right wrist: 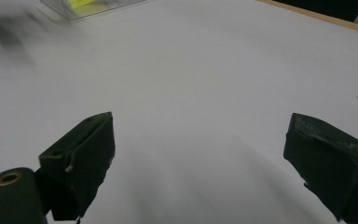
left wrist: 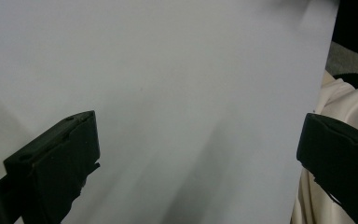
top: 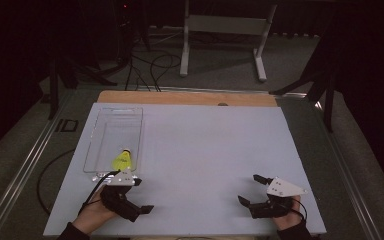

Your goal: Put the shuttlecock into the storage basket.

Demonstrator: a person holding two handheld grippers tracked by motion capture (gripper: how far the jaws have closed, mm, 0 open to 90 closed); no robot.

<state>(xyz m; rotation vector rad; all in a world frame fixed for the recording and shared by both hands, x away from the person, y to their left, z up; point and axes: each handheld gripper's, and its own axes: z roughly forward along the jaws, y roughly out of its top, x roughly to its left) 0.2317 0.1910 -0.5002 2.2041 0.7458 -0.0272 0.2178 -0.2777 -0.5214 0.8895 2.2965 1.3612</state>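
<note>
Both hands are low at the near edge of the white surface (top: 205, 150), one hand-held gripper in each. The left hand-held gripper (top: 141, 196) sits at the near left, jaws spread wide with nothing between them; the left gripper view confirms it, the two black jaws well apart over bare white board, pointing toward the near right edge, where a pale cloth (left wrist: 340, 107) shows beyond. Just beyond this gripper, on the far side of its grey plate, lies the yellow shuttlecock (top: 122, 160), resting inside the clear plastic tray (top: 111, 117) at the tray's near end. It sits very close to the gripper's body but apart from the jaws, which are turned away from it.

The right hand-held gripper (top: 249, 189) is at the near right, well apart from the tray, jaws also wide open and empty. Along its own jaws, the right gripper view catches the tray's corner at the far upper left, with a blurred patch of yellow inside.
</note>
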